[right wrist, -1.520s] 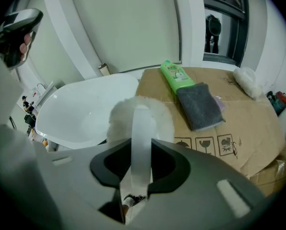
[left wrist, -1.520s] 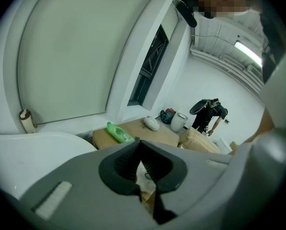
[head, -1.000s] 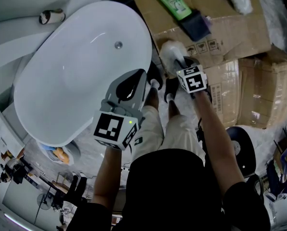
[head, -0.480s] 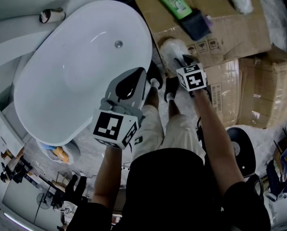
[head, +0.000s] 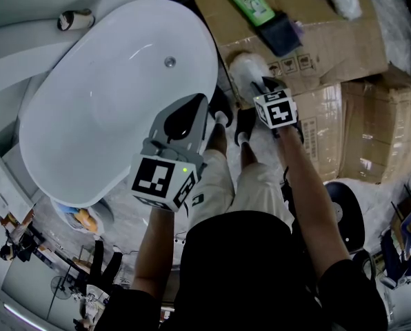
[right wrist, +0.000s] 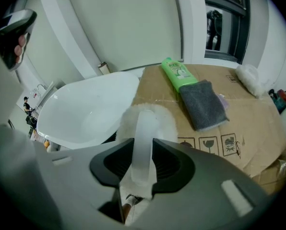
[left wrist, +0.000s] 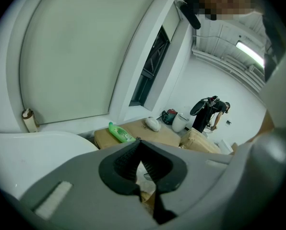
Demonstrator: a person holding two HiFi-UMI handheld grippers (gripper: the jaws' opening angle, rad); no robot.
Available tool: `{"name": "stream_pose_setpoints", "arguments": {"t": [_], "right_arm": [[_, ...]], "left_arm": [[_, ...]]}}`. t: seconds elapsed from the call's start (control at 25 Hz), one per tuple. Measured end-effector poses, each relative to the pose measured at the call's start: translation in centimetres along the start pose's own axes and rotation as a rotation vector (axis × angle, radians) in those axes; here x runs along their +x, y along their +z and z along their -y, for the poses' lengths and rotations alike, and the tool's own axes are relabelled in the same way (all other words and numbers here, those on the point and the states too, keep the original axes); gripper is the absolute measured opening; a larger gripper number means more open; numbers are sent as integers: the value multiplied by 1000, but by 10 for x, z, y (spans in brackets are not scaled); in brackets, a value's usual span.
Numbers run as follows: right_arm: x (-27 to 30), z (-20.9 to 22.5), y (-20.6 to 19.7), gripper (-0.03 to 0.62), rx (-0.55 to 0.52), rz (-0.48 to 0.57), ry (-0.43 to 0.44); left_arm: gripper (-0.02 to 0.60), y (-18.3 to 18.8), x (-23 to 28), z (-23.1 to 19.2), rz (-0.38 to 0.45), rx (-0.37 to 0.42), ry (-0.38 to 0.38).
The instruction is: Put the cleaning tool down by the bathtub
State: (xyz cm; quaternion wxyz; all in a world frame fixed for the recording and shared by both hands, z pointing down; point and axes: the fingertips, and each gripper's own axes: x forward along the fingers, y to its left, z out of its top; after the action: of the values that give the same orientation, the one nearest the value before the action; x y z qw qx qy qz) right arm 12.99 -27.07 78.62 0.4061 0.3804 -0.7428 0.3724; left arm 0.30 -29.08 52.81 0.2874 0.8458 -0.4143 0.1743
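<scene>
The cleaning tool (right wrist: pixel 144 128) is a white fluffy brush with a pale translucent handle. My right gripper (right wrist: pixel 143 163) is shut on that handle, and the fluffy head (head: pixel 245 71) rests over the flattened cardboard (head: pixel 309 33) just right of the white bathtub (head: pixel 109 102). In the head view my right gripper (head: pixel 266 92) sits by the tub's right rim. My left gripper (head: pixel 192 119) hovers over the tub's near right edge. Its jaws (left wrist: pixel 142 161) are closed together with nothing between them.
On the cardboard lie a green bottle (right wrist: pixel 177 73), a grey cloth (right wrist: pixel 204 104) and a white bundle (right wrist: pixel 251 78). Stacked cardboard boxes (head: pixel 371 129) stand to the right. The person's legs and shoes (head: pixel 226 119) are between tub and boxes. A paper roll (head: pixel 74 21) lies behind the tub.
The left gripper has shifted slightly. The right gripper and brush stay in nearly the same place.
</scene>
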Motion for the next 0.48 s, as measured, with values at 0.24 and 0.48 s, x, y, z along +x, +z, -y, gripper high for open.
{"name": "stream_pose_setpoints", "arguments": {"t": [0.24, 0.48], "right_arm": [[-12, -2, 5, 100, -16, 22, 7], [-33, -2, 7, 100, -36, 49, 3]], "left_arm": [[0, 4, -6, 6, 13, 13, 5], [0, 12, -15, 21, 43, 19, 19]]}}
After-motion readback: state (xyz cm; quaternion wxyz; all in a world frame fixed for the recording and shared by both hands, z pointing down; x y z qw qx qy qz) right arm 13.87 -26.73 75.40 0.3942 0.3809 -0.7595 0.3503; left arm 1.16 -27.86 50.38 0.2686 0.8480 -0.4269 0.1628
